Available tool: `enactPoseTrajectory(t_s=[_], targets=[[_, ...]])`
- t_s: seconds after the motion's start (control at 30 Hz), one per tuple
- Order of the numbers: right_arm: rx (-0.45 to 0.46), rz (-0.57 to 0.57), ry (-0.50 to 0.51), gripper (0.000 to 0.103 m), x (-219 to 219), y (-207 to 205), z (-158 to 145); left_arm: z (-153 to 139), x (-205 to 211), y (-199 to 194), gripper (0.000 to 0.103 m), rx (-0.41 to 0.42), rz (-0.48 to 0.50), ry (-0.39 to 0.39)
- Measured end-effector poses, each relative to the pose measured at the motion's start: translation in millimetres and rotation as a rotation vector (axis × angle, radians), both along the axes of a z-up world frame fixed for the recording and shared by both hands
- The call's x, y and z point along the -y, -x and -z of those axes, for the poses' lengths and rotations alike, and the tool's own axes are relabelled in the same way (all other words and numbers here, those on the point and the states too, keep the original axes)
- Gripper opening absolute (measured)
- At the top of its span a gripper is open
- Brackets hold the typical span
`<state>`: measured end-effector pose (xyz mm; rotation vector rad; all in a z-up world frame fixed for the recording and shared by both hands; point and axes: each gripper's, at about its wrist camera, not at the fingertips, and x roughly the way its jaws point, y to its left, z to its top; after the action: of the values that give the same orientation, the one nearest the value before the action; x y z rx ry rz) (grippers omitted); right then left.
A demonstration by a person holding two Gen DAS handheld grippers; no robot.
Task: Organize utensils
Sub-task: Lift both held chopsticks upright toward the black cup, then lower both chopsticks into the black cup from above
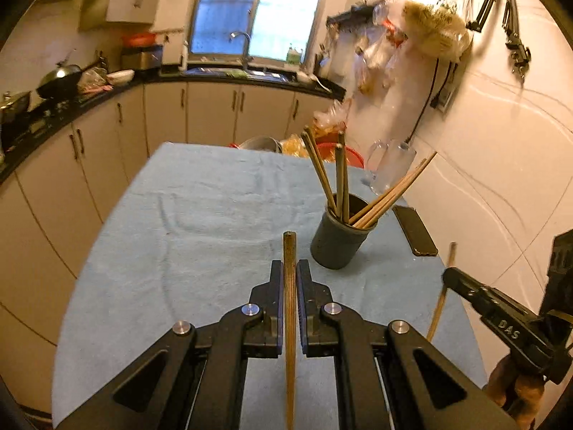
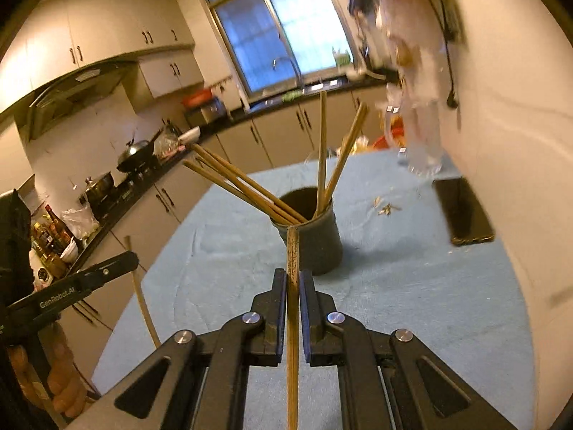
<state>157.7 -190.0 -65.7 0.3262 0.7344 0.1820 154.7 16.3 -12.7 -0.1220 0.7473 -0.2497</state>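
A dark grey cup (image 1: 338, 242) (image 2: 313, 236) stands on the blue cloth and holds several wooden chopsticks (image 1: 340, 179) (image 2: 243, 186) fanned outward. My left gripper (image 1: 289, 268) is shut on one wooden chopstick (image 1: 290, 308), which runs upright between its jaws, just left of and nearer than the cup. My right gripper (image 2: 293, 276) is shut on another chopstick (image 2: 292, 308), its tip directly in front of the cup. Each gripper shows in the other's view, the right gripper (image 1: 447, 276) at right and the left gripper (image 2: 132, 258) at left, each with its chopstick.
A black phone (image 1: 415, 231) (image 2: 465, 211) lies on the blue cloth (image 1: 200, 222) near the wall. A clear glass mug (image 1: 390, 166) stands behind the cup. Small scraps (image 2: 386, 209) lie on the cloth. The kitchen counter (image 1: 71, 104) with pots runs along the left.
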Motion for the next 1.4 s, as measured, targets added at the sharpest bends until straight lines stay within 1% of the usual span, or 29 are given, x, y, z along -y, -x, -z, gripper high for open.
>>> enactPoseTrajectory(t_s=[0.1, 0.2, 0.23, 0.37, 0.43, 0.63, 0.83, 1.03, 1.17, 1.23, 1.3, 1.33, 1.4], targets=[[0.051, 0.011, -0.006, 0.008, -3, 24, -13, -6, -7, 15, 0.007, 0.027, -0.017, 0.009], [0.089, 0.017, 0.011, 0.008, -3, 43, -28, -8, -10, 30, 0.008, 0.053, -0.033, -0.024], [0.099, 0.012, 0.012, 0.008, -5, 48, -31, -10, -10, 34, 0.007, 0.064, -0.045, -0.023], [0.128, 0.007, 0.019, 0.008, -7, 60, -42, -17, -15, 44, 0.007, 0.076, -0.048, 0.028], [0.147, 0.009, 0.013, 0.008, -7, 67, -49, -21, -14, 50, 0.007, 0.083, -0.043, 0.024], [0.199, 0.027, 0.002, 0.008, -4, 87, -69, -44, -15, 70, 0.007, 0.142, -0.041, 0.036], [0.254, 0.06, -0.019, 0.008, 6, 101, -88, -70, -11, 78, 0.007, 0.197, -0.029, 0.06], [0.318, 0.118, -0.042, 0.008, 22, 101, -107, -97, -9, 70, 0.007, 0.251, -0.032, 0.115], [0.364, 0.163, -0.048, 0.008, 30, 93, -119, -117, -1, 53, 0.007, 0.304, -0.027, 0.128], [0.393, 0.18, -0.046, 0.008, 32, 84, -125, -125, 3, 44, 0.007, 0.339, -0.034, 0.13], [0.416, 0.199, -0.037, 0.008, 32, 74, -130, -131, 8, 34, 0.007, 0.362, -0.05, 0.107], [0.423, 0.201, -0.034, 0.008, 32, 69, -132, -133, 11, 28, 0.007, 0.369, -0.051, 0.107], [0.438, 0.206, -0.029, 0.008, 31, 54, -135, -135, 16, 12, 0.007, 0.366, -0.031, 0.136]])
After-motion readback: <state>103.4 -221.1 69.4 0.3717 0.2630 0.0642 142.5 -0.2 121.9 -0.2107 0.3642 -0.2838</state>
